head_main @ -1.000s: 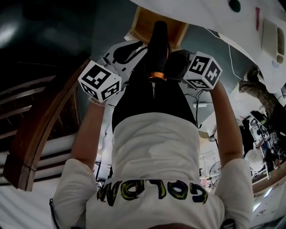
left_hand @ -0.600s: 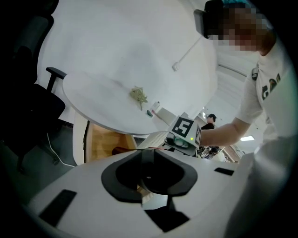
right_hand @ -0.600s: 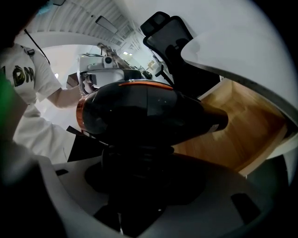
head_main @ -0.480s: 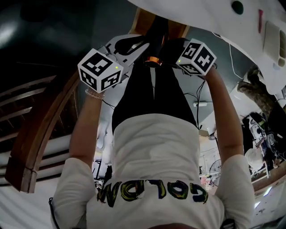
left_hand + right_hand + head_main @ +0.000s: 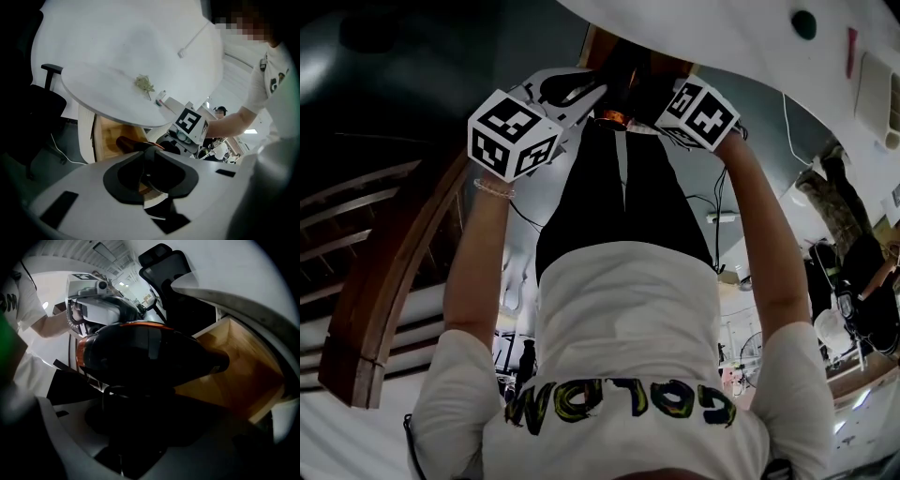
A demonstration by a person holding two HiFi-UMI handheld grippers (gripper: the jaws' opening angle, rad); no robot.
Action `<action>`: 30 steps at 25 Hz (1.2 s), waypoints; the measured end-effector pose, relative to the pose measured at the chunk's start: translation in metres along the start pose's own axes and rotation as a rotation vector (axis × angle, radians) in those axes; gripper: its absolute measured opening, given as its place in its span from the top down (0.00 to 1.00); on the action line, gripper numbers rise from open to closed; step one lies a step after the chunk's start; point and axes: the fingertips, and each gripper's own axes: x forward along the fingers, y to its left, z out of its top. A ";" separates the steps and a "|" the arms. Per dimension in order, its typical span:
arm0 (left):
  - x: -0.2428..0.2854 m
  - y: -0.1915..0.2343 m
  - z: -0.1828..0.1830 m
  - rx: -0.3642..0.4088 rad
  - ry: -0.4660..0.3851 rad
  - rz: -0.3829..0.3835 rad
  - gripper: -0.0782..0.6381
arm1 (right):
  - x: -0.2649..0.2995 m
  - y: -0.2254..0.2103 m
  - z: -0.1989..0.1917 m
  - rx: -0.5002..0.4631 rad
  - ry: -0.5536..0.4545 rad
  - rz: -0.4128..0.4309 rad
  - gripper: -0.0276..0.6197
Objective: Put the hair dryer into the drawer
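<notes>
**Hair dryer carried nose-first at the mouth of the drawer**

The hair dryer [image 5: 140, 357] is clamped round its black body by the right gripper [image 5: 137, 394], whose jaws are spread wide to take it. The dryer is held just above the open wooden drawer [image 5: 243, 357]. Its long axis is aimed into the drawer: the narrow nozzle end is already seen over the drawer's floor, while the end with the orange ring is kept back, outside the drawer's front. The load is therefore borne by the right hand, which is the nearer one.

The left gripper [image 5: 149, 150] is brought in from the other side of the drawer's opening. Its jaws are seen together, with the tips just beside the orange ring. Whether anything thin is nipped there cannot be told.

It is judged that the coming move is a lowering along that axis, with the drawer's front edge to be cleared.
</notes>
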 end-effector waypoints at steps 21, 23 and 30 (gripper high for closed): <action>0.045 0.049 -0.033 0.022 0.186 -0.034 0.78 | 0.029 -0.078 -0.008 -0.087 0.238 -0.389 0.56; 0.046 0.054 -0.036 0.046 0.203 -0.024 0.78 | 0.032 -0.082 -0.003 -0.096 0.248 -0.418 0.56; 0.057 0.061 -0.037 0.066 0.229 -0.011 0.79 | 0.034 -0.107 -0.007 -0.149 0.320 -0.539 0.56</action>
